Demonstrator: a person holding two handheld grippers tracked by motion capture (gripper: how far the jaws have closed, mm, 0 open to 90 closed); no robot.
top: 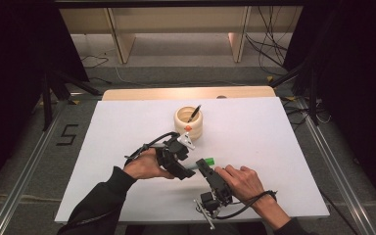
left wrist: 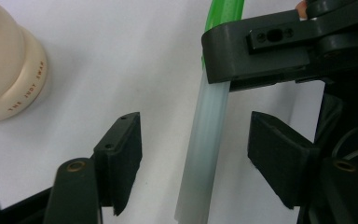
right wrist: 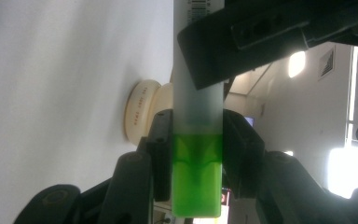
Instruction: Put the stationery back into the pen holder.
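"5" taped on floor (top: 67,134), "THE JUDY SWAN" on cream holder (left wrist: 25,88)

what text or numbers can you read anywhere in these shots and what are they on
"THE JUDY SWAN", as far as it can be made out: red letters on the rim of the cream holder; the last word is unsure.
"5": black mark on the floor left of the table.
Barcode label on the frosted end of the green marker: too small to read.
Red print on the holder in the right gripper view: too blurred to read.

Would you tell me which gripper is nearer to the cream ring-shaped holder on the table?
Left. The left gripper sits just in front of the holder; the right gripper, shut on the green-capped marker, is slightly farther.
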